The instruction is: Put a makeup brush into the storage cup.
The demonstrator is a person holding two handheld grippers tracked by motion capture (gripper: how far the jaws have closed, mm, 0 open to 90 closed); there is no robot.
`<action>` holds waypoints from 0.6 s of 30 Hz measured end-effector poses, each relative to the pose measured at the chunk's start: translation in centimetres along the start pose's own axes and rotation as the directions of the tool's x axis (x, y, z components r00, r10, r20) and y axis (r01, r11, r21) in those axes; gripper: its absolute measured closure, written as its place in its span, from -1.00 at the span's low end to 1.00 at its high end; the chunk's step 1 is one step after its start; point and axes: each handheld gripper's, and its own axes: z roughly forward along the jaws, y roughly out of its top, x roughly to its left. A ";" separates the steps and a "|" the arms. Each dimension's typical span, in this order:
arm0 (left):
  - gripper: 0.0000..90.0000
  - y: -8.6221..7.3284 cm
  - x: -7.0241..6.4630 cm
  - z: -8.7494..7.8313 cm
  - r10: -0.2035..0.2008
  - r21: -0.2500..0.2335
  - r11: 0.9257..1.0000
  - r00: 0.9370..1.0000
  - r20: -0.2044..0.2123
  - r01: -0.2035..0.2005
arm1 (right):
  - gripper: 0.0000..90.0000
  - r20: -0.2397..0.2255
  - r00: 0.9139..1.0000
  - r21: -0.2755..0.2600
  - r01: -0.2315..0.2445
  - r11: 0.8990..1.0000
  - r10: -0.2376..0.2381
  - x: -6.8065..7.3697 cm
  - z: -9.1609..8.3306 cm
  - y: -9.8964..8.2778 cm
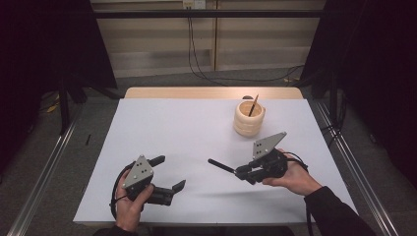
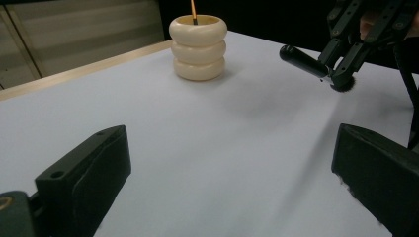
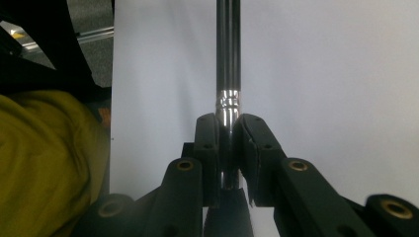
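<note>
The right gripper is clamped tight on a black pen, jaws pinching it near the silver band, barrel jutting out level toward nine o'clock across the white table. Gripped at one end like that, most of its length stays free, which I'd say suits dropping it tip-first into something. And the likely target sits at about one o'clock from that hand: a cream ribbed holder, upright near the far edge, with a thin brown stick leaning inside. Pen and holder are well apart. Over at seven o'clock on the table, the left gripper rests low with jaws spread wide and nothing between them, apparently parked out of the way.
</note>
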 end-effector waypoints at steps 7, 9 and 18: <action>-0.96 0.8 0.0 0.7 -0.002 0.009 1.000 0.999 0.037 0.002 | 0.73 -0.011 1.000 0.058 0.015 0.998 -0.015 -0.1 0.4 0.3; -0.97 1.0 0.0 0.8 0.003 0.018 1.000 0.999 0.051 -0.004 | 0.73 -0.008 1.000 0.066 0.021 0.998 -0.020 0.0 0.4 0.4; -0.97 2.1 -0.3 1.6 0.032 0.061 0.997 0.993 0.114 -0.039 | 0.73 -0.024 0.998 0.132 0.062 0.989 -0.060 0.0 0.7 1.2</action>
